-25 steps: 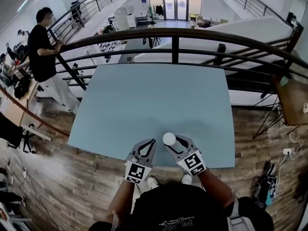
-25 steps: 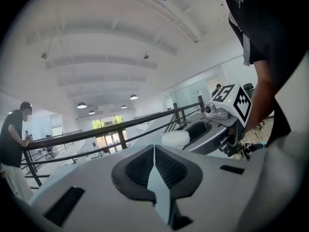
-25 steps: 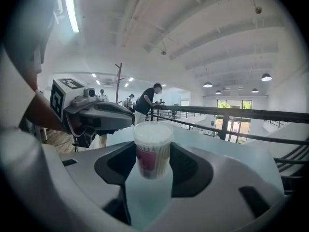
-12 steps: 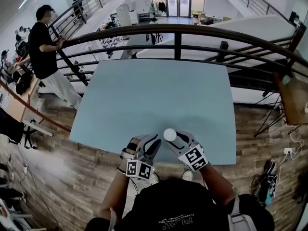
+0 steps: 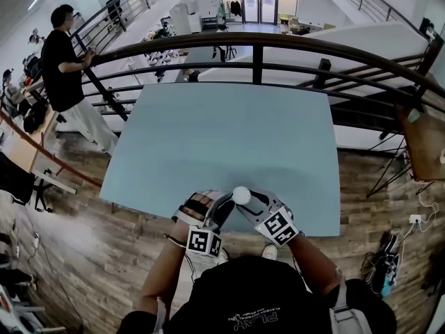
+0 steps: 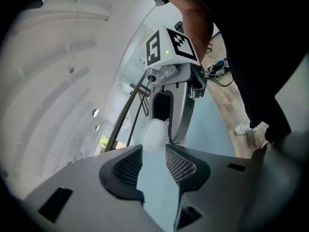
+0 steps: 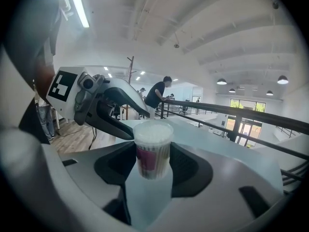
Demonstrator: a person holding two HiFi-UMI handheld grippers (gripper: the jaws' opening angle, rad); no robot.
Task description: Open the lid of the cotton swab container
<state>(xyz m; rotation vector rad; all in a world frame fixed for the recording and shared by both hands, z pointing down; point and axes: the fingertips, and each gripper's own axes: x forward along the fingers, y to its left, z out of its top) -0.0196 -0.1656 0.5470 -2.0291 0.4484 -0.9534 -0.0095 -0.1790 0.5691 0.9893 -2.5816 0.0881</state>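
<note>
The light blue table (image 5: 222, 138) fills the middle of my head view, with a dark railing (image 5: 257, 47) running behind its far edge and wood flooring around it. A person in a black top (image 5: 62, 68) stands at the railing, well apart to the left. Both of my grippers meet over the near edge of the table. My right gripper (image 7: 153, 166) is clamped on the cotton swab container (image 7: 153, 149), with one pad pressing each side of its body, and holds it upright. My left gripper (image 6: 148, 163) is rolled onto its side and points at the right one. Its jaws stand wide and have just been opening, with nothing between the pads. The container sits just beyond their tips. The container is a small clear cylinder with a white top and a pink label band. In the head view it shows as a white disc (image 5: 241, 195) between the two grippers.
</note>
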